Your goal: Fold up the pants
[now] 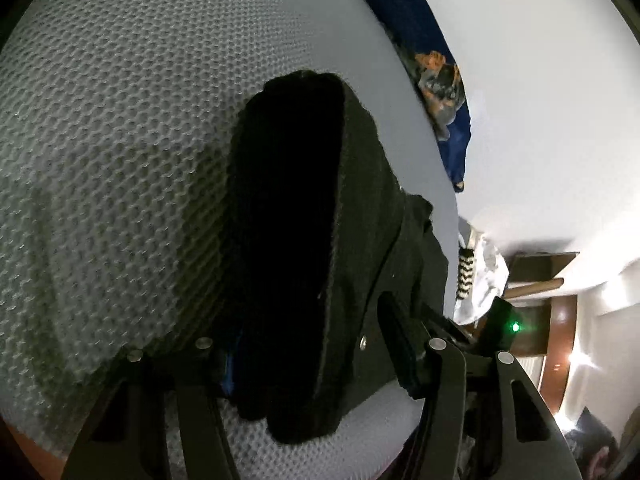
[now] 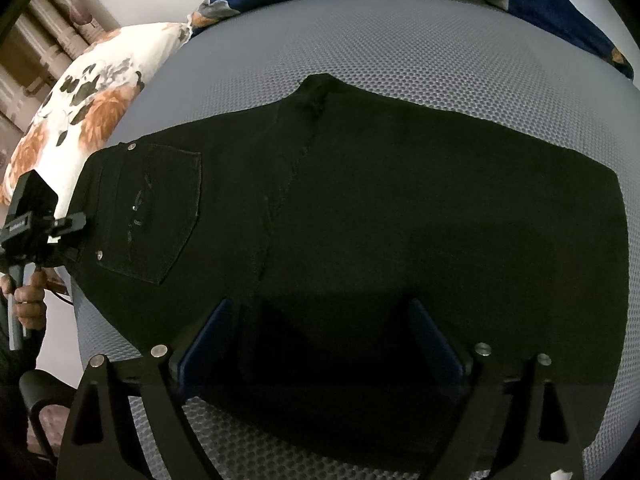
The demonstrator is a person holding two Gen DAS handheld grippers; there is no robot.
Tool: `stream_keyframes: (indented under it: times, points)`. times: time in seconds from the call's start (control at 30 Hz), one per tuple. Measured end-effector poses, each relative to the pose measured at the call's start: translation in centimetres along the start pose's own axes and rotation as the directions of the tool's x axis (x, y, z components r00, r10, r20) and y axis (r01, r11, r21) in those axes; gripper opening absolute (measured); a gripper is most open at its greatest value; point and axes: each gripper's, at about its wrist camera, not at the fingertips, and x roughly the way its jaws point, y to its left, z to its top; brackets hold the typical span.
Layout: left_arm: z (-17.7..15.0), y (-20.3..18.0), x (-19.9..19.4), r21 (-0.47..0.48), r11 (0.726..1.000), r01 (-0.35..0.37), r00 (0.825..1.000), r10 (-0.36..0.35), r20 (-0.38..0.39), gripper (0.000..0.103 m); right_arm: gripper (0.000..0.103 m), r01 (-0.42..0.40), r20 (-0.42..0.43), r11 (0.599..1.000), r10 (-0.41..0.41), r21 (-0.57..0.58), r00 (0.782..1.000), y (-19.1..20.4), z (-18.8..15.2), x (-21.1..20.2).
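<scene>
while black pants [image 2: 360, 208] lie folded, left hand-held gripper [image 2: 66, 226] pinches waistband.

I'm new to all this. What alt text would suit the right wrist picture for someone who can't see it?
Black pants lie spread flat on a grey mesh mattress, back pocket showing. The right hand-held gripper hovers open over their near edge; at far left the left hand-held gripper meets the waistband, beside a floral pillow.

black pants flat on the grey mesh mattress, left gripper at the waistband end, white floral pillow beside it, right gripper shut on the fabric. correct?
Not quite: the right gripper is open, fingers spread wide over the black pants, as the right wrist view shows. The rest holds: pants flat on the grey mesh mattress, left gripper at the waistband end, white floral pillow beside it.
</scene>
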Motion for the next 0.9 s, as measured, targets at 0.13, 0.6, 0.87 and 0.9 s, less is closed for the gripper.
stream_keyframes:
  times: [0.13,0.6,0.87,0.9]
  points:
    - [-0.4,-1.1,0.4,0.018,0.997,-0.074,0.996,0.073,0.058,0.049,0.091,-0.013,0.003,1.0,0.013,0.011,1.0,-0.2,0.0,0.0]
    - [-1.8,-12.2,0.3,0.227,0.951,-0.211,0.973,0.181,0.145,0.021,0.09,-0.026,0.09,0.999,0.023,0.036,0.996,-1.9,0.7,-3.6]
    - [-3.0,-19.3,3.1,0.348,0.928,-0.13,0.988,0.093,0.121,0.021,0.09,-0.003,0.144,0.998,-0.006,0.066,0.99,-5.7,-0.2,-7.1]
    - [-3.0,-20.2,3.7,0.361,0.925,-0.118,0.99,0.082,0.114,0.021,0.09,0.002,0.15,0.997,-0.013,0.073,0.989,-6.2,-0.3,-7.5]
